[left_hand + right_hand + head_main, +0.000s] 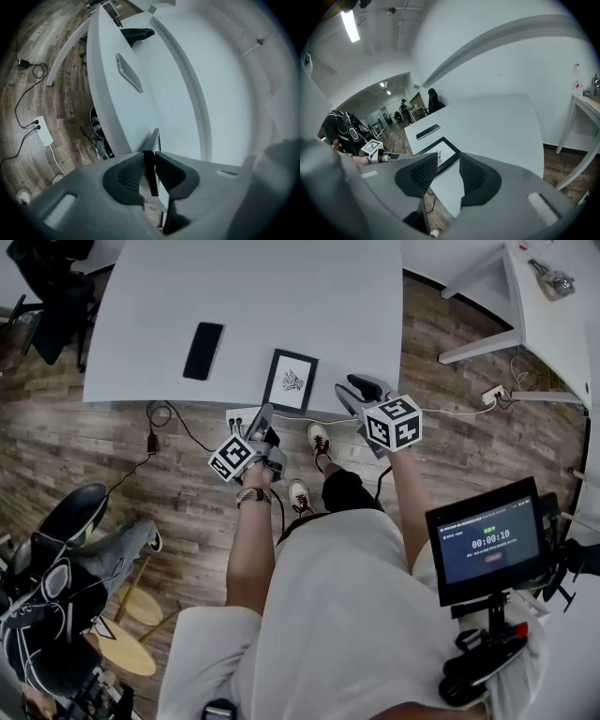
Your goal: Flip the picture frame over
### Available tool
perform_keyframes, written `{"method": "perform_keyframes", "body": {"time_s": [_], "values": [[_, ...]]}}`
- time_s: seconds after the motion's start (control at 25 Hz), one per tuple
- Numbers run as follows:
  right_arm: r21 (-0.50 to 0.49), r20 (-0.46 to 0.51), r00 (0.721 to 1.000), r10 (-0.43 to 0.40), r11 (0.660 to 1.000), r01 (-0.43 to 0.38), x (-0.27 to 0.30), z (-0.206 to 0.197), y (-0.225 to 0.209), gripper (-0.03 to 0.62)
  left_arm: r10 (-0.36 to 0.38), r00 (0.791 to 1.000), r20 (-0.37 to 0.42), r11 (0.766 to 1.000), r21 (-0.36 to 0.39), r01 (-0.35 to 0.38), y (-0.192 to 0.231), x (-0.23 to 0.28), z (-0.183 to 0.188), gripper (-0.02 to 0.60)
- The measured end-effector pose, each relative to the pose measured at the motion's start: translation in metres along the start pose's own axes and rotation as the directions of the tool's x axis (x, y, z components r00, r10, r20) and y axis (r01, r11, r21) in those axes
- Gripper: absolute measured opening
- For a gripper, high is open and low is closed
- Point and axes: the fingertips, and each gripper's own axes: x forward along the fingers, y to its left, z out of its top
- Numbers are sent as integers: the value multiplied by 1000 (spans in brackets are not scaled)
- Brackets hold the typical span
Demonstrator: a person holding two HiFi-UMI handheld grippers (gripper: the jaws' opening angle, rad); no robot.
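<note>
1. Your picture frame (291,381) lies flat, drawing side up, at the near edge of the table (281,296).
2. Your left gripper (149,172) pinches the frame's edge. Your right gripper (447,169) gapes empty.
3. Judgement: this fits either a frame about to be turned or one just laid down turned. The pictures do not settle which.

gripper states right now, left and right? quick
Left gripper: jaws closed on the edge of the picture frame.
Right gripper: jaws open, holding nothing.
</note>
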Motion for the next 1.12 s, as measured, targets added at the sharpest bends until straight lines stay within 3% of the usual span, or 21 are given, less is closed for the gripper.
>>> {"method": "perform_keyframes", "body": {"time_s": [0.48, 0.6, 0.72, 0.84, 0.92, 1.0, 1.12], "values": [[40, -8, 1000, -7, 999, 8, 0, -5, -1, 149, -27, 999, 28, 984, -177, 31, 16, 4, -10, 78], [52, -4, 1000, -10, 999, 10, 0, -6, -1, 149, -28, 999, 29, 983, -179, 33, 18, 3, -9, 80], [65, 4, 1000, -13, 998, 13, -1, -5, -3, 149, 1, 1000, 29, 990, -138, 3, 22, -2, -3, 131], [61, 9, 1000, -20, 998, 19, -1, -1, -5, 149, 55, 998, 24, 997, -57, -54, 26, -11, 6, 140], [57, 19, 999, -28, 998, 26, -1, 4, -6, 149, 117, 993, 10, 991, 66, -117, 25, -19, 12, 140], [54, 33, 999, -35, 998, 33, -2, 10, -7, 144, 182, 983, 3, 955, 236, -177, 15, -25, 21, 138], [32, 48, 998, -46, 999, 44, -3, 19, -7, 143, 226, 974, 26, 859, 466, -212, -10, -29, 39, 106]]}}
